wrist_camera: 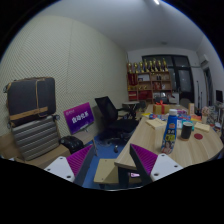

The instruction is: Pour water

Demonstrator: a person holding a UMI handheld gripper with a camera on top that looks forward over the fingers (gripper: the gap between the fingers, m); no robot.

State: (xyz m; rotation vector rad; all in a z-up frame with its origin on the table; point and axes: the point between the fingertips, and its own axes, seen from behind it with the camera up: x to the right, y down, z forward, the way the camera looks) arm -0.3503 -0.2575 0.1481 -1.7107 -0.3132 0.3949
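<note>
Wooden counter [205, 148] carrying a blue-labelled bottle [171, 130] upright, with a dark cup [198, 135] and small containers near it, all beyond and to the right of the fingers; hand-held gripper [112, 163] spread, magenta pads [143, 157] apart with nothing between; black office chair [112, 114], purple sign [78, 118], grey suitcase [32, 97] and shelving [155, 78] behind
</note>
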